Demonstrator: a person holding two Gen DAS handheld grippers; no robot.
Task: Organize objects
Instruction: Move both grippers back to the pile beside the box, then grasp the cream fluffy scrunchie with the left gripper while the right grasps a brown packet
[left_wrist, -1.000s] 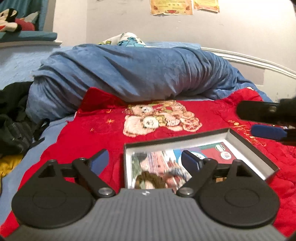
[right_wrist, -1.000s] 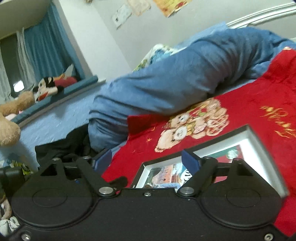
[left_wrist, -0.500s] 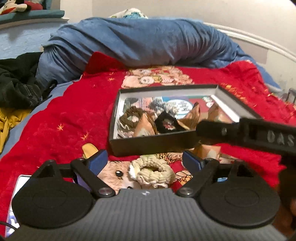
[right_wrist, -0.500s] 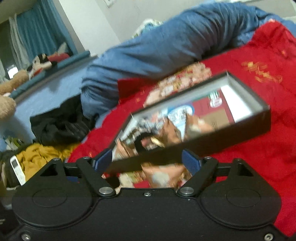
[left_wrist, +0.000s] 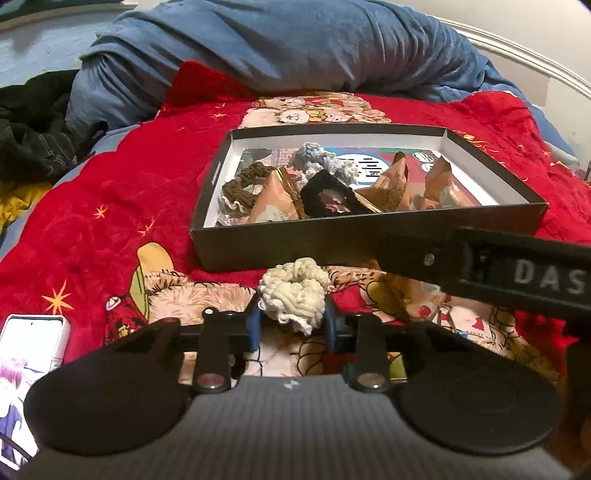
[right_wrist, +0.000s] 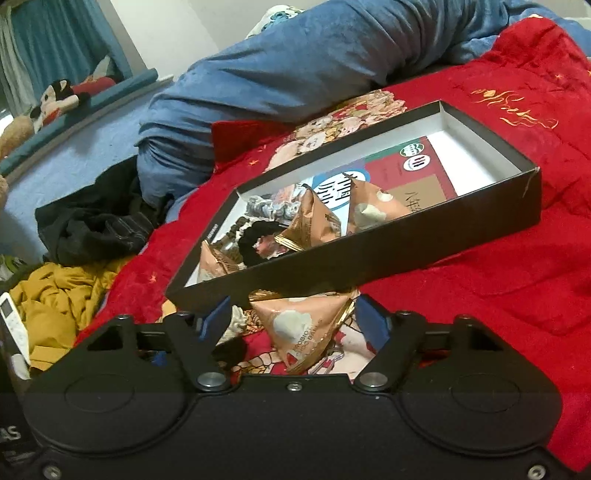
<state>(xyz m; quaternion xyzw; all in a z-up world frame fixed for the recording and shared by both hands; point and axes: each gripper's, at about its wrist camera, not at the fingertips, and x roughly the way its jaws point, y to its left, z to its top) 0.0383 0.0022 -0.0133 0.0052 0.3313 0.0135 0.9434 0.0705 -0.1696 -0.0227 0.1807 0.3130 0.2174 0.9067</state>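
A red blanket (left_wrist: 110, 206) fills the middle of my left view. The black box (left_wrist: 369, 236) sits mid-frame on it. At the bottom, my left tongs (left_wrist: 291, 325) squeeze the cream scrunchie (left_wrist: 295, 291). My right tongs (right_wrist: 295, 317) sit half-wide around a snack packet (right_wrist: 306, 328), low in the right view.

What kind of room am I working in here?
Most likely a bedroom: the black box sits on a bed's red blanket, with a rumpled blue duvet behind and stuffed toys on a ledge.
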